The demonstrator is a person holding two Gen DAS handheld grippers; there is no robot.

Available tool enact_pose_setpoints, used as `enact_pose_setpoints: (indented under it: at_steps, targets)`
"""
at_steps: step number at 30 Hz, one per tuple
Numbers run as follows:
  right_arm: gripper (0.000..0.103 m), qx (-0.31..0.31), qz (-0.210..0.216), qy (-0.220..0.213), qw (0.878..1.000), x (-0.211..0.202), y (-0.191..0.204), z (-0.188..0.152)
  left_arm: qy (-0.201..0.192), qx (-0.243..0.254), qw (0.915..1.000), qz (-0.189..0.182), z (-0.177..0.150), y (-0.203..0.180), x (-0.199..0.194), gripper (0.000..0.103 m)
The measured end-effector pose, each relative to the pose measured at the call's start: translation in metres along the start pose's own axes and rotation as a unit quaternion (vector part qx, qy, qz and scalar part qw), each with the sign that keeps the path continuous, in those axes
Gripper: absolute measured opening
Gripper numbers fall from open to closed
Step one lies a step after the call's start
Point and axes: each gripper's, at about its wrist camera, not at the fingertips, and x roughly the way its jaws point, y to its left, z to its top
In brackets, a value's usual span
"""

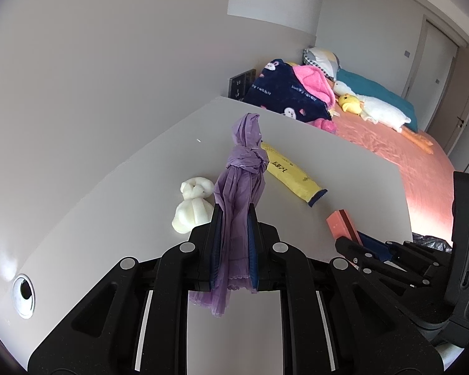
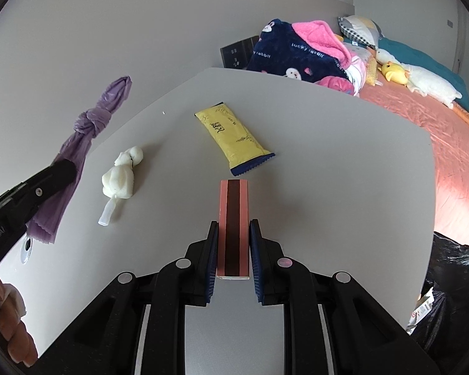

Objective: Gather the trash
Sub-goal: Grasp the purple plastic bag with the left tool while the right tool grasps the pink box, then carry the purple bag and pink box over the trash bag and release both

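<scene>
The right gripper (image 2: pixel 233 251) is clamping the stiff, light-looking pink box (image 2: pixel 233 215) across its long sides. The left gripper (image 1: pixel 234 234) is pinching the limp purple bag (image 1: pixel 242 168) below its knot. At eleven o'clock of the box, the yellow wrapper (image 2: pixel 231 139) is probably lying crinkly and slippery.

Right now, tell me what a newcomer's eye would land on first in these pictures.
First, the knotted purple bag clamped upright in the left gripper above the grey table. Next, the pink box with a dark stripe, pinched in the right gripper at the table's near edge. Behind lie a yellow wrapper and a white wad.
</scene>
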Motion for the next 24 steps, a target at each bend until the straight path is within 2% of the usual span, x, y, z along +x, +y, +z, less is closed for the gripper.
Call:
enact_pose_setpoints:
  at_steps: [15,24]
  targets:
    - [0.021,0.009,-0.001,-0.028,1.0,-0.048,-0.023,-0.007,0.005,0.014,0.9998,-0.014,-0.015,-0.032,-0.021,0.014]
    - [0.021,0.025,-0.007,-0.044,0.999,-0.076,-0.048,-0.017,0.007,0.034,0.9989,-0.032,-0.022,-0.066,-0.031,0.014]
